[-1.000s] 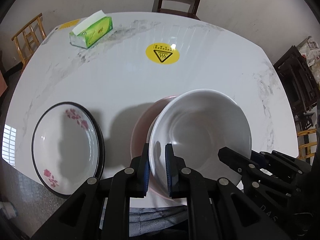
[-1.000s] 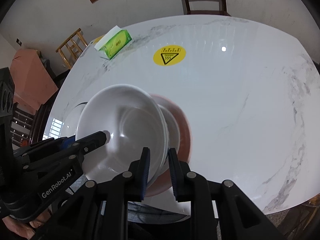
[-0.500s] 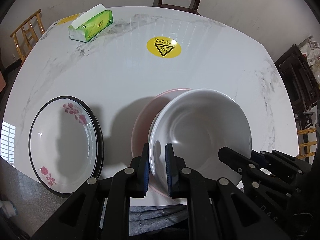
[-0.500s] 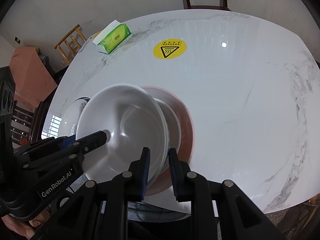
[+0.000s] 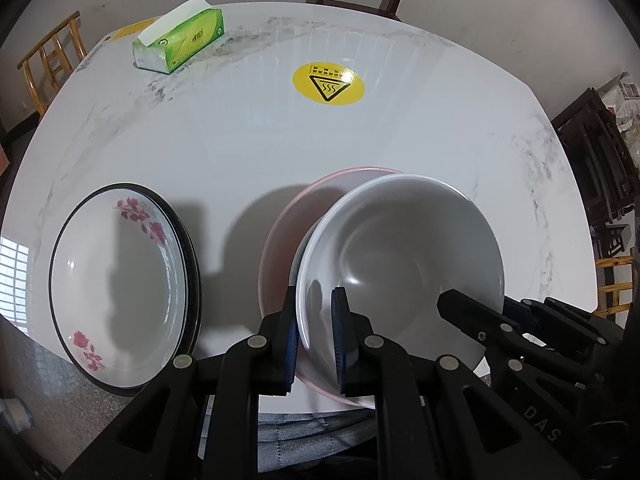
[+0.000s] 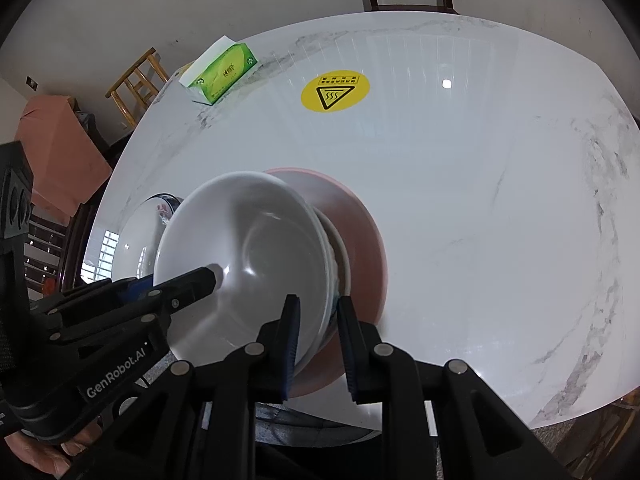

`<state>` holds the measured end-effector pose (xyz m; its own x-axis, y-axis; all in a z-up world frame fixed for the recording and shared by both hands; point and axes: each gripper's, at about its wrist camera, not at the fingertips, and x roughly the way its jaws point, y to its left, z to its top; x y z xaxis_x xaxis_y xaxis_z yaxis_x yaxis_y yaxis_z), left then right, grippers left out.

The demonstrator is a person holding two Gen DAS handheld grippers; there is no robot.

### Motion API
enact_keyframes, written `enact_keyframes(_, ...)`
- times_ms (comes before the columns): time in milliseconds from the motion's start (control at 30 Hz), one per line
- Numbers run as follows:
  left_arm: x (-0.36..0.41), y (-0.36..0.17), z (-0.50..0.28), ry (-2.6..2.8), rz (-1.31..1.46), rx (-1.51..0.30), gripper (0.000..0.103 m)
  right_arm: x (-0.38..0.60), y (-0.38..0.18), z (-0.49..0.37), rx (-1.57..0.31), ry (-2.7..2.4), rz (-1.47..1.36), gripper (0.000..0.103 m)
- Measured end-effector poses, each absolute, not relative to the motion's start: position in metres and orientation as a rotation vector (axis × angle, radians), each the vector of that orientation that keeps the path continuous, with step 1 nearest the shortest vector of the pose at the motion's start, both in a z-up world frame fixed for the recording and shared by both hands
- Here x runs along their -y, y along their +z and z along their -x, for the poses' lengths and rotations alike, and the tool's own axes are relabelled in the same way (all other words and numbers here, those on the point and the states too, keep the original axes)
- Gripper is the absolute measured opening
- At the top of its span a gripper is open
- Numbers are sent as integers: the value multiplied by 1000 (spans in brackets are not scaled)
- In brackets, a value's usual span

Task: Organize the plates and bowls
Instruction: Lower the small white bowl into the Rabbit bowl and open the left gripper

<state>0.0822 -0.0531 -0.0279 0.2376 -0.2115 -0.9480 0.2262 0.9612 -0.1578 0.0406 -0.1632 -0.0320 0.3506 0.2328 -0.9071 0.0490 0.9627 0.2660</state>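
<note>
A plain white bowl [image 5: 400, 264] sits over a pink plate [image 5: 288, 232] near the table's front edge. My left gripper [image 5: 314, 320] is shut on the bowl's left rim. My right gripper [image 6: 318, 320] is shut on its right rim, and one of its fingers [image 5: 452, 300] reaches in from the lower right. In the right wrist view the white bowl [image 6: 248, 240] has a second rim with a blue pattern [image 6: 338, 268] just under it, above the pink plate [image 6: 360, 232]. I cannot tell whether the bowl rests or hangs. A flowered plate with a black rim [image 5: 120, 288] lies to the left.
A green tissue box [image 5: 180, 44] stands at the far left of the white marble table [image 5: 440, 128]. A yellow warning sticker [image 5: 328, 84] marks the table's middle. Wooden chairs stand around the table. A person's hand [image 6: 44, 456] holds the left gripper.
Both grippers keep the same hold on the white bowl. A little more of the pink plate shows behind the bowl; the far table items have drifted slightly up the frame.
</note>
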Motion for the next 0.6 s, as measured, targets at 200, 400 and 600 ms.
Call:
enact_keyframes(200,51,-28,-83,-306,-8,-1291,11,160,-32,-40,-1203,116,-250,21)
enact_keyframes(400,50,-29,-83,-299,-9,-1288,14,160,-32,-39,-1197,112,-257,21)
enact_keyframes(600,50,-30,-82,-301,-6,-1287,15,160,-33,-38,-1191,107,-257,23)
